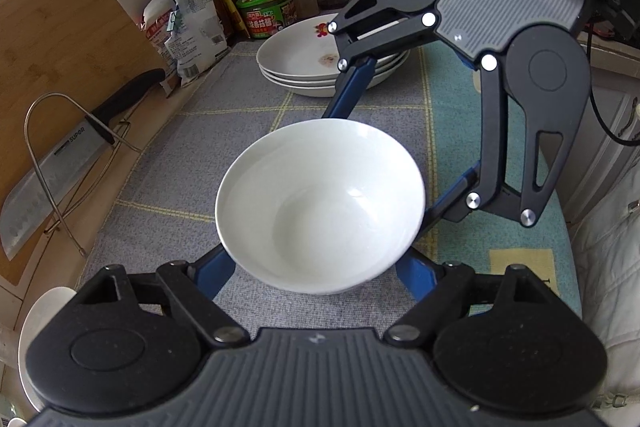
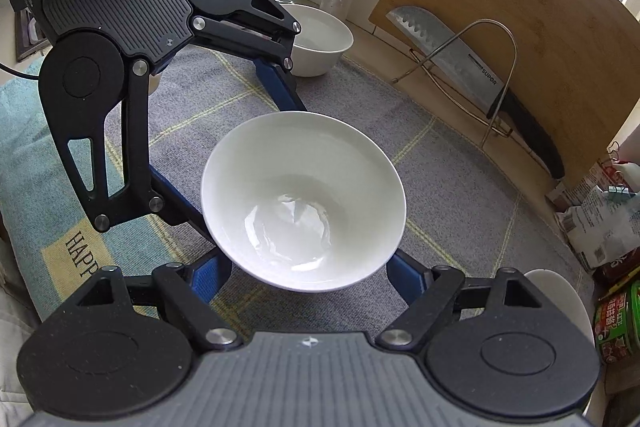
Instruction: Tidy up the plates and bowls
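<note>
Both my grippers clamp one white bowl (image 1: pixel 320 205) from opposite sides: my left gripper (image 1: pixel 316 267) from the near side, my right gripper (image 2: pixel 310 269) facing it. The bowl hangs between them above the cloth-covered worktop (image 1: pixel 168 163). Beyond it, past my left gripper, sits a stack of plates (image 1: pixel 304 59).

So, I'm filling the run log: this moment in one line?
both grippers grip white bowl | over grey cloth | plate stack behind
</note>
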Tool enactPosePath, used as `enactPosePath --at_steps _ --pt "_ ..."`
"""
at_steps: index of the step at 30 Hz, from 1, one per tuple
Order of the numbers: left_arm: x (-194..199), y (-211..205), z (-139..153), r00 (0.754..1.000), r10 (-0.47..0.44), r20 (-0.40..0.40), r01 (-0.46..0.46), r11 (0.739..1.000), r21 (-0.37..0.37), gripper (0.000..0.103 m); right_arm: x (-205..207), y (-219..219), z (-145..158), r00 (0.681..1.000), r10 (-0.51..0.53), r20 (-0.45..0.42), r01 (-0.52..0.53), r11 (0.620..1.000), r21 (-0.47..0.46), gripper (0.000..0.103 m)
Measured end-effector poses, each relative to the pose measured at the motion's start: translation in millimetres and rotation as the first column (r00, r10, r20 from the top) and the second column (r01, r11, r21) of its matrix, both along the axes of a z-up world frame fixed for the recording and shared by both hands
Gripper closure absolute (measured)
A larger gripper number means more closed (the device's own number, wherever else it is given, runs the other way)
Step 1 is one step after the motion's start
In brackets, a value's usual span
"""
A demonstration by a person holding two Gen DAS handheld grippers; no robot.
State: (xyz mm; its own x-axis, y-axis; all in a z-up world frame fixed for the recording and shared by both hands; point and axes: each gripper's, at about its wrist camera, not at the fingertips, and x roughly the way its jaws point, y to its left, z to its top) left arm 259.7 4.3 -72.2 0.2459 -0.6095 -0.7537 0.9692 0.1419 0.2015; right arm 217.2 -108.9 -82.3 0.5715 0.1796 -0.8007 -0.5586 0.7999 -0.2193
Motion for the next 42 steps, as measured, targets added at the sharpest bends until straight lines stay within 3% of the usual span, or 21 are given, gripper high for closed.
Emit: enactPosePath --at_steps 14,18,23,27,33,36,42 --pt "12 -5 -5 0.999 0.028 -0.041 -0.028 1.0 -0.002 0.017 7 -9 -7 1.0 -0.013 0.001 0.013 1.0 -0.002 0.014" --pt "15 -2 -4 0.996 0.035 -0.084 -0.036 0.999 -0.011 0.013 8 -9 -9 1.0 -0.024 -0.003 0.024 1.0 -0.007 0.011" --pt "15 10 -2 0.991 0.09 -0.1 -0.094 0.995 -0.031 0.006 6 -13 -5 0.998 -0.058 0.004 0.058 0.998 0.038 0.0" --pt "13 25 5 0.978 0.167 -0.127 -0.176 0.982 -0.063 0.006 5 -14 1 0.995 -0.104 -0.001 0.103 0.992 0.076 0.0" --pt "9 54 17 0.921 0.362 -0.145 -0.378 0.921 -0.097 0.004 -1 -3 11 0.983 -0.181 0.016 0.179 0.98 0.087 0.0" --pt "9 70 21 0.866 0.482 -0.134 -0.496 0.863 -0.097 0.004 0 6 16 0.976 -0.216 0.027 0.212 0.972 0.098 0.0" --pt "14 112 29 0.729 0.671 -0.138 -0.684 0.72 -0.115 0.004 10 36 26 0.964 -0.258 0.071 0.248 0.961 0.122 0.0"
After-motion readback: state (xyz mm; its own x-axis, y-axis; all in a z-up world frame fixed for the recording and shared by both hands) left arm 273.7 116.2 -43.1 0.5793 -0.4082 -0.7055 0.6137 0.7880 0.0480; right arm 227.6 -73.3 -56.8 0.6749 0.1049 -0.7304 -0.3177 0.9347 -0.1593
